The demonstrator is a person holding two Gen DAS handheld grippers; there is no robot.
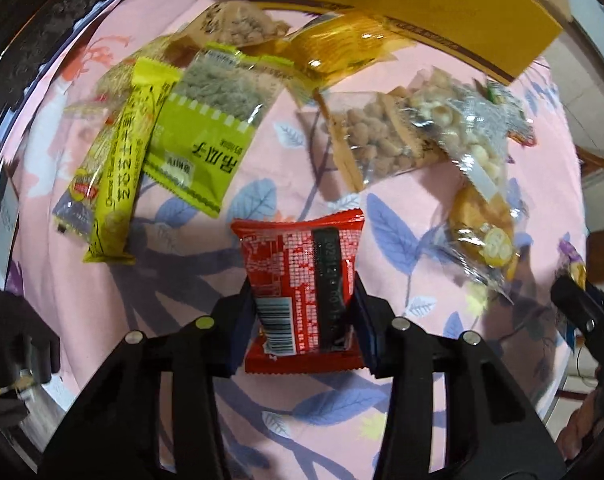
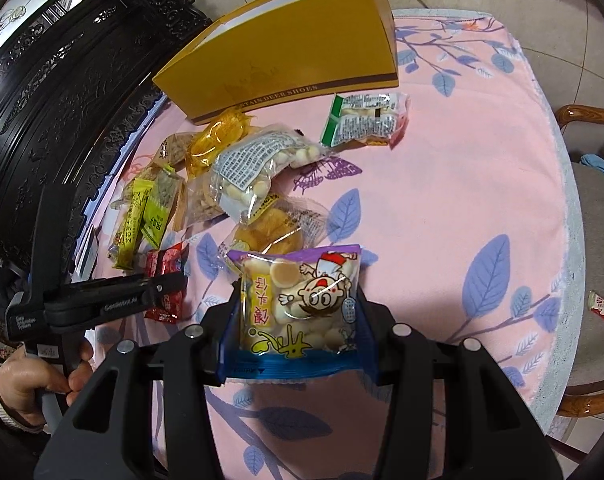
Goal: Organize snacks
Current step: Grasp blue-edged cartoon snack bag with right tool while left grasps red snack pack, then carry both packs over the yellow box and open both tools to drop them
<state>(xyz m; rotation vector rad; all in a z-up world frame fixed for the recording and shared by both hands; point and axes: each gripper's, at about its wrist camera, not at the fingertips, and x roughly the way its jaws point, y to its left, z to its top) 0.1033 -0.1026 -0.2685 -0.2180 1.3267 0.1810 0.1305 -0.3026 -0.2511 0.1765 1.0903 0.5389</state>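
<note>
Pink leaf-print tablecloth [image 2: 441, 160]; carved dark cabinet [image 2: 62, 80] (left); wooden chair [image 2: 593, 200].

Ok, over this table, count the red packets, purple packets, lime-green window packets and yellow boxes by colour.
red packet, in the left gripper: 1
purple packet, in the right gripper: 1
lime-green window packet, lying on the cloth: 1
yellow box: 1
Total: 4

Black plastic grippers, silver rivets

The left gripper [image 1: 303, 308] and right gripper [image 2: 298, 320] had blue-padded fingers; the hand [image 2: 30, 384] wore a ribbed cuff.
</note>
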